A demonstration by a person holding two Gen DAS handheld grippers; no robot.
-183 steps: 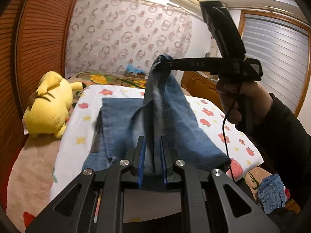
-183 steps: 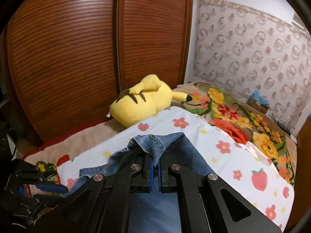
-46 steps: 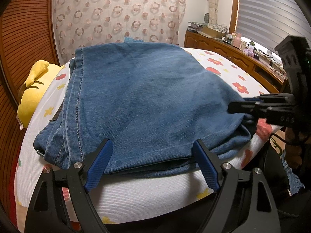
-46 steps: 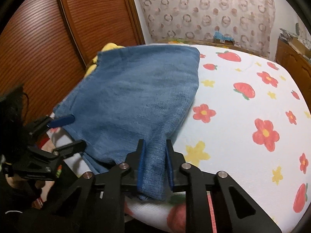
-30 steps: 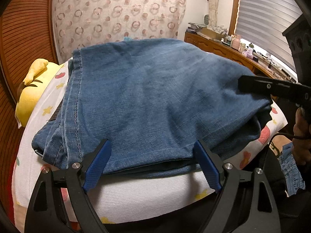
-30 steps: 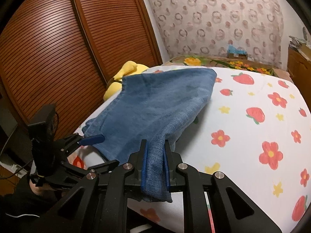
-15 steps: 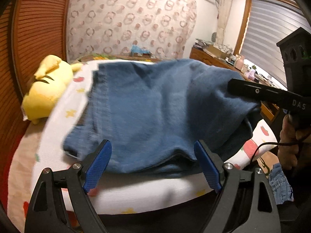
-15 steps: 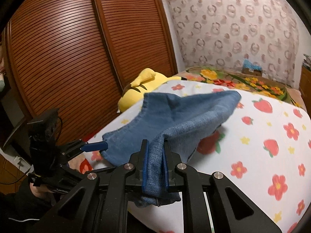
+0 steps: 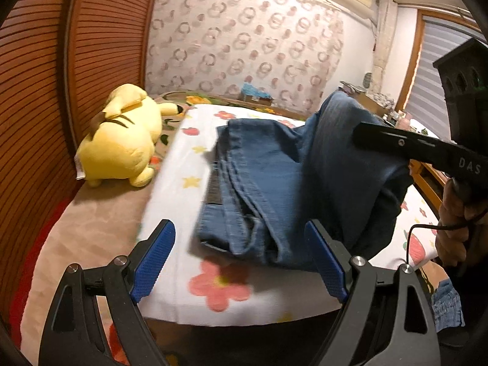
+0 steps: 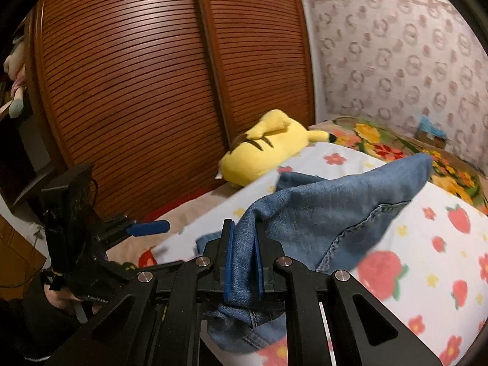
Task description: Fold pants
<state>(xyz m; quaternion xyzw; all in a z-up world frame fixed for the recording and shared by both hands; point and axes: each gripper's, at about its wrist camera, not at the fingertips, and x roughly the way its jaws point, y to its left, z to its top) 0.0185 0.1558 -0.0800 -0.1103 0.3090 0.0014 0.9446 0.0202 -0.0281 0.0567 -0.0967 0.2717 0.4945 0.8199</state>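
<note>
In the right wrist view, the right gripper [image 10: 242, 267] is clamped on a corner of the pants [image 10: 335, 210] at lower centre. The denim stretches from it toward the upper right over the bed [image 10: 427, 274]. The left gripper [image 9: 241, 262] stands wide apart and empty, with the pants just beyond it.

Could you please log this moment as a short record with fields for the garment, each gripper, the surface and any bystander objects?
garment: blue denim pants, folded, one side lifted off the bed
right gripper: shut on a bunched edge of the pants
left gripper: open, nothing between its blue pads, close to the pants' near edge
surface: white bedsheet printed with flowers and strawberries
bystander: yellow plush toy lying beside the sheet, apart from the pants
</note>
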